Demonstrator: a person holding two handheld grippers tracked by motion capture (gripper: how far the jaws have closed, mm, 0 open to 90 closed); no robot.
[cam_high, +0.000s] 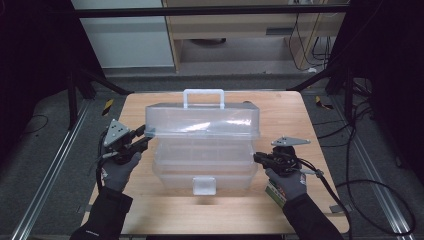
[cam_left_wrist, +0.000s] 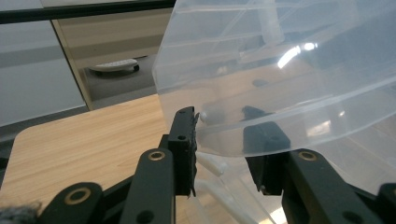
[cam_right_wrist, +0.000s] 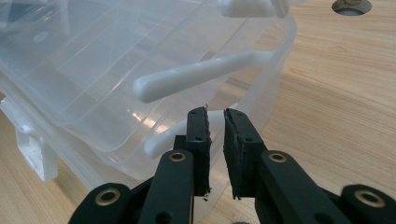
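A clear plastic toolbox (cam_high: 202, 172) stands mid-table with its lidded top section (cam_high: 202, 120) raised and a white carry handle (cam_high: 203, 97) on top. My left gripper (cam_high: 145, 137) is at that section's left end. Its jaws straddle the corner (cam_left_wrist: 280, 70), one pad (cam_left_wrist: 187, 135) outside and the other seen through the plastic, so my left gripper (cam_left_wrist: 224, 130) is shut on it. My right gripper (cam_high: 256, 158) points at the box's right side. In the right gripper view my right gripper (cam_right_wrist: 216, 116) shows a thin slit between its jaws, tips at the lower white link arm (cam_right_wrist: 159, 137).
The wooden table (cam_high: 280, 110) has bare wood on both sides of the box and in front of it. A white latch (cam_high: 204, 185) faces the front edge. A round hole (cam_right_wrist: 351, 4) sits in the tabletop behind the box. Cables lie on the floor at right (cam_high: 370, 190).
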